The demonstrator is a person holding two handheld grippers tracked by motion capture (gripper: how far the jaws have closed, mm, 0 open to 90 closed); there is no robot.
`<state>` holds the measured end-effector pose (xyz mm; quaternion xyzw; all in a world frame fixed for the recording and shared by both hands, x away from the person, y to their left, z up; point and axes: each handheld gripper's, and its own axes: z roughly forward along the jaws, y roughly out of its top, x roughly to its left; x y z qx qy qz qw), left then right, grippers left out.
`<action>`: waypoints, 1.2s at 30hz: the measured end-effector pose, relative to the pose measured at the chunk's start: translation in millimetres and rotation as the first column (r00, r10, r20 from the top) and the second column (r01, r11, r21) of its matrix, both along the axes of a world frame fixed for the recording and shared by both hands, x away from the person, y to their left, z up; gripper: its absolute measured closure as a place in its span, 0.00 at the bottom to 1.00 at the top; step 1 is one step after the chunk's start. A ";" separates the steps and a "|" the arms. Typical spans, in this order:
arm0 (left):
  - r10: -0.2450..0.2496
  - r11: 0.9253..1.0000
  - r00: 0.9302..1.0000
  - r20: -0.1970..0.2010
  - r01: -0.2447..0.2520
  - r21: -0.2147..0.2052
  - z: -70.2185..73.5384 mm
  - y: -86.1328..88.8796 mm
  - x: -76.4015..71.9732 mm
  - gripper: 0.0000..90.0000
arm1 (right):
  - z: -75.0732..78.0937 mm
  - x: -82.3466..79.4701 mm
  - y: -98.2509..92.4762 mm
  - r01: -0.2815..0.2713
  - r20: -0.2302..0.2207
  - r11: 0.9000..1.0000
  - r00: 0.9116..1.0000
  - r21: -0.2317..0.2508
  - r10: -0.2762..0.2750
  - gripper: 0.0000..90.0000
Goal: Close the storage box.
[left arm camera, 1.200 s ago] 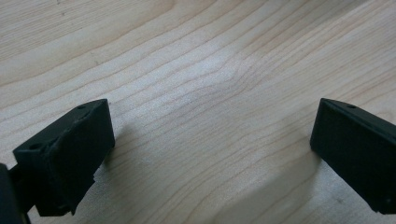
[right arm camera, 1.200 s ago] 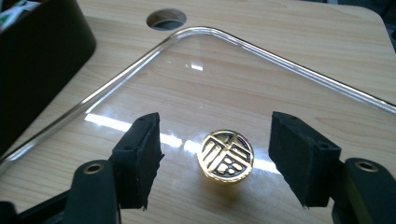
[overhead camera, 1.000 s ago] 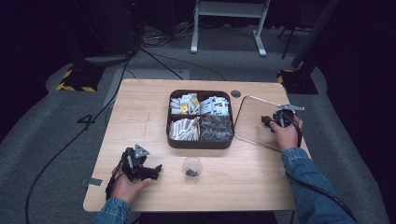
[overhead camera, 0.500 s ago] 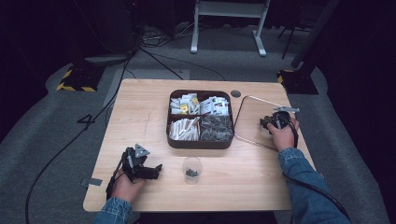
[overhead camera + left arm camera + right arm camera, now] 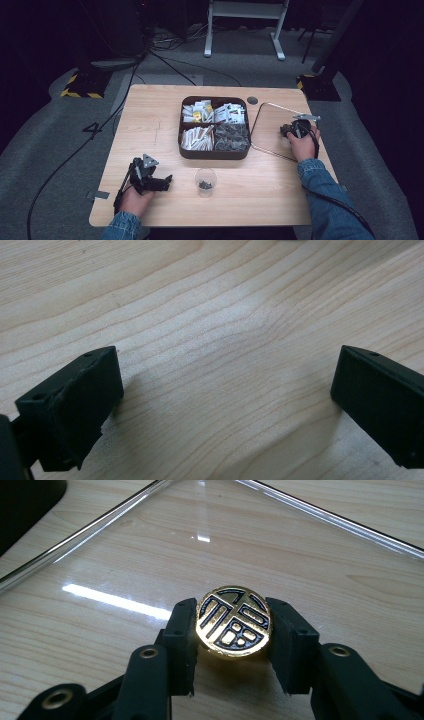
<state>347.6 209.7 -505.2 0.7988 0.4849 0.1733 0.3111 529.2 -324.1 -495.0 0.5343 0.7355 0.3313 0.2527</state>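
Observation:
A round gold and black knob (image 5: pixel 234 628) with a patterned face sits between the jaws of my right gripper (image 5: pixel 232 635), which is shut on it. The knob stands on a clear glass lid (image 5: pixel 150 555) that lies flat on the table. From above, the right gripper (image 5: pixel 296 129) rests over this clear lid (image 5: pixel 270 130) at the table's right side. Near the front left of the table my left gripper (image 5: pixel 162 182) lies low with its jaws wide apart. Bare wood shows between the left gripper's fingertips (image 5: pixel 75 400).
A dark four-compartment tray (image 5: pixel 214 153) with packets stands in the middle of the wooden table (image 5: pixel 150 120). A small clear cup (image 5: pixel 205 181) with dark bits stands in front of it, just right of the left gripper. A round hole cover (image 5: pixel 252 100) lies behind the lid.
The right hand and its gripper have shifted slightly toward the lid's middle. The left gripper has stayed in place.

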 end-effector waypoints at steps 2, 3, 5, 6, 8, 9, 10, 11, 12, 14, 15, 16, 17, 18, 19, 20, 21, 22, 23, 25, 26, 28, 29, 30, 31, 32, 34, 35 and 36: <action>0.001 1.000 1.000 0.000 -0.001 0.000 0.0 0.0 -0.1 0.01 | 0.1 0.0 -0.1 -0.001 -0.001 1.000 1.000 -0.001 0.001 0.65; -0.001 1.000 1.000 -0.001 0.001 0.000 0.0 0.1 0.0 0.01 | 0.2 -0.1 0.0 -0.001 -0.001 1.000 1.000 -0.001 0.001 0.65; -0.001 1.000 1.000 -0.001 0.001 0.000 0.0 0.0 0.0 0.00 | 0.2 -0.5 0.1 0.001 -0.002 1.000 1.000 -0.001 -0.001 0.65; -0.001 1.000 1.000 -0.001 0.001 0.000 0.0 0.0 0.0 0.00 | -0.1 -0.6 0.2 0.001 0.001 1.000 1.000 -0.001 -0.001 0.65; -0.002 1.000 1.000 -0.001 0.002 0.000 0.0 0.1 0.0 0.00 | -0.5 -1.1 -0.1 0.002 0.004 1.000 1.000 0.002 -0.002 0.65; -0.005 1.000 1.000 -0.001 0.005 0.001 0.0 0.4 -0.1 0.00 | -0.7 -1.2 -0.2 0.003 0.007 1.000 1.000 0.004 -0.003 0.65; -0.012 1.000 1.000 -0.002 0.012 0.002 0.1 1.0 -0.1 0.00 | -0.7 -1.4 -0.2 0.002 0.006 1.000 1.000 0.003 -0.002 0.65; -0.017 1.000 1.000 -0.001 0.017 0.002 0.0 1.7 0.3 0.00 | -0.6 -1.4 -0.1 0.002 0.006 1.000 1.000 0.002 -0.002 0.65; -0.022 1.000 1.000 -0.001 0.022 0.002 0.0 2.3 0.7 0.00 | -0.5 -1.5 0.0 0.003 0.006 1.000 1.000 0.002 -0.003 0.65; -0.022 1.000 1.000 -0.001 0.022 0.002 -0.1 2.5 1.1 0.00 | -0.2 -1.6 -0.1 0.006 0.005 1.000 1.000 0.002 -0.006 0.65; -0.022 1.000 1.000 -0.001 0.022 0.004 0.0 2.6 1.1 0.00 | 0.0 -1.7 -0.1 0.007 0.004 1.000 1.000 0.001 -0.007 0.65; -0.022 1.000 1.000 -0.002 0.022 0.003 0.0 2.5 1.1 0.00 | 0.3 -1.8 -0.1 0.007 0.003 1.000 1.000 0.000 -0.007 0.65; -0.022 1.000 1.000 -0.002 0.022 0.002 -0.1 2.5 1.1 0.00 | 0.6 -2.0 -0.2 0.007 0.001 1.000 1.000 -0.002 -0.007 0.65; -0.021 1.000 1.000 -0.002 0.021 0.001 -0.1 2.5 1.1 0.00 | 0.8 -2.2 -0.5 0.006 0.000 1.000 1.000 -0.002 -0.006 0.65; -0.022 1.000 1.000 -0.003 0.022 0.001 -0.1 2.6 1.2 0.00 | 0.7 -2.2 -1.2 0.003 0.003 1.000 1.000 -0.004 -0.003 0.65; -0.023 1.000 1.000 -0.003 0.023 0.000 -0.1 2.6 1.2 0.00 | 0.9 -2.6 -1.7 0.006 0.000 1.000 1.000 -0.003 -0.006 0.65; -0.024 1.000 1.000 -0.003 0.024 0.000 -0.1 2.6 1.2 0.00 | 1.1 -3.0 -2.3 0.009 -0.002 1.000 1.000 -0.002 -0.009 0.65; -0.023 1.000 1.000 -0.003 0.023 0.000 -0.1 2.6 1.2 0.00 | 1.6 -3.6 -3.2 0.010 -0.004 1.000 1.000 0.001 -0.010 0.65; -0.023 1.000 1.000 -0.003 0.023 -0.001 -0.1 2.5 1.1 0.00 | 1.8 -3.7 -4.1 0.008 0.001 1.000 1.000 -0.001 -0.008 0.65; -0.023 1.000 1.000 -0.003 0.023 0.000 -0.1 2.6 1.2 0.00 | 3.5 -4.7 -5.2 0.009 0.006 1.000 1.000 0.005 -0.009 0.65; -0.025 1.000 1.000 -0.003 0.025 0.000 -0.1 2.7 1.2 0.00 | 4.8 -5.2 -5.7 0.007 0.008 1.000 1.000 0.008 -0.007 0.65; -0.023 1.000 1.000 -0.003 0.023 0.000 -0.1 2.6 1.2 0.00 | 8.4 -6.1 -6.3 0.007 0.012 1.000 1.000 0.009 -0.007 0.65; -0.025 1.000 1.000 -0.003 0.025 0.000 -0.1 2.7 1.2 0.00 | 10.5 -6.3 -6.4 0.006 0.017 1.000 1.000 0.011 -0.006 0.65; -0.023 1.000 1.000 -0.003 0.023 0.000 -0.1 2.5 1.1 0.00 | 12.8 -6.7 -6.7 0.004 0.019 1.000 1.000 0.011 -0.005 0.65; -0.025 1.000 1.000 -0.003 0.025 0.000 -0.1 2.7 1.2 0.00 | 15.1 -6.9 -6.9 0.004 0.024 1.000 1.000 0.013 -0.004 0.65; -0.023 1.000 1.000 -0.003 0.023 -0.003 -0.2 2.4 1.2 0.00 | 17.6 -7.3 -7.1 0.004 0.027 1.000 1.000 0.015 -0.004 0.65; -0.023 1.000 1.000 -0.003 0.023 -0.003 -0.2 2.5 1.3 0.00 | 23.1 -7.9 -7.4 -0.001 0.038 1.000 0.999 0.019 0.000 0.65; -0.027 1.000 1.000 -0.004 0.027 -0.004 -0.2 2.8 1.6 0.00 | 24.9 -8.1 -7.4 -0.003 0.041 1.000 0.999 0.020 0.002 0.65; -0.027 1.000 1.000 -0.003 0.027 -0.004 -0.2 2.8 1.6 0.00 | 27.8 -8.4 -7.6 -0.005 0.048 1.000 0.999 0.020 0.004 0.65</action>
